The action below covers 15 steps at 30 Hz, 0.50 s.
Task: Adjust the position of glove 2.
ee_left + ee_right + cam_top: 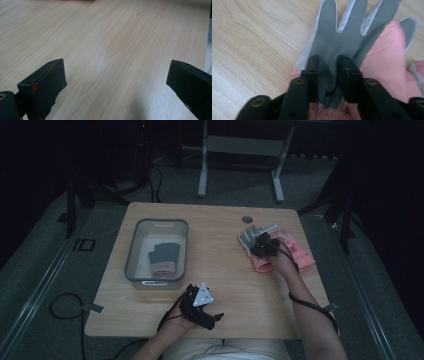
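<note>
The right gripper pinched a grey textured work glove atop pink gloves at the table's two o'clock; the left gripper stood spread. The shallow bunched pinch risked slipping.

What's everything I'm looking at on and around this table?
table: one, light wood, centre.
bin: one, clear grey, table's left part.
folded gloves: dark grey and pink, exact count unclear, inside the bin.
grey glove: one, grey palm, table's right part, lying on the pink gloves.
pink gloves: count unclear, pink, table's right part.
metal frame: one, pale, on the floor behind the table.
left gripper: one, black, near edge, fingers wide apart over bare wood.
right gripper: one, black, pinching the grey glove.
</note>
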Available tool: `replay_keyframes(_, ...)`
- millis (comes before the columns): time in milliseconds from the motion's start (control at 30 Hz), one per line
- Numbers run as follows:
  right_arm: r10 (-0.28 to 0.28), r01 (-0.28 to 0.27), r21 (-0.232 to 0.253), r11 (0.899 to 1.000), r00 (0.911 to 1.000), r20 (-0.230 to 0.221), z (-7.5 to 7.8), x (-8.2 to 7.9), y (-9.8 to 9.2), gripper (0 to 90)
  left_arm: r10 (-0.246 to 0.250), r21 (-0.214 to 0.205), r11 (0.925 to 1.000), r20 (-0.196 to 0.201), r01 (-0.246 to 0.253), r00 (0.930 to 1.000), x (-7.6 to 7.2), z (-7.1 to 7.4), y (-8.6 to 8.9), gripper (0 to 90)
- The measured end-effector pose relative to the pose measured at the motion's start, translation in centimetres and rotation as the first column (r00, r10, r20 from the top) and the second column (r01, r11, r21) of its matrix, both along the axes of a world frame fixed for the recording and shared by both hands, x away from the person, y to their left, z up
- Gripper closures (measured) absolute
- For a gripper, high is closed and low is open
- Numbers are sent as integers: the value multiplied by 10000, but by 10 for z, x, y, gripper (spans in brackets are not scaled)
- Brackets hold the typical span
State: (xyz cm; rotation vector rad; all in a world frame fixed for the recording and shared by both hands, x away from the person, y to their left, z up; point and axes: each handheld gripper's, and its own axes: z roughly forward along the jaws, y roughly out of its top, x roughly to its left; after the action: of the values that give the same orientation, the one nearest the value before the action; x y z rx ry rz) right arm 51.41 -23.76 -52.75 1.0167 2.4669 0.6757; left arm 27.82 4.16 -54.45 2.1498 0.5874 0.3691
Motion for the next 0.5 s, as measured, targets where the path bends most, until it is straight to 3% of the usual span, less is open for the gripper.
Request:
replay_keyframes(167,-710,726,601,9956,9971,-270,1,1,-2,844,197,-196,9996,159,-194,9997,-7,-5,4,19)
replay_keyframes(233,-1456,1490,1308,9801,9887,-353,6,-1,-5,882,257,-125,9996,164,-255,9995,-8,-7,5,19)
replay_keyframes(267,-1456,1490,1308,9801,9887,-353,6,-1,-5,882,257,-125,9996,164,-255,9995,-8,-7,5,19)
replay_keyframes(333,-1989,1965,1760,9646,9800,-38,18,-12,-4,890,307,-44,9995,241,-306,9992,-10,-9,6,19)
replay_keyframes(500,-2355,2190,2702,9376,9714,300,46,-37,2,892,395,-155,9991,149,-393,9991,-9,-9,9,19)
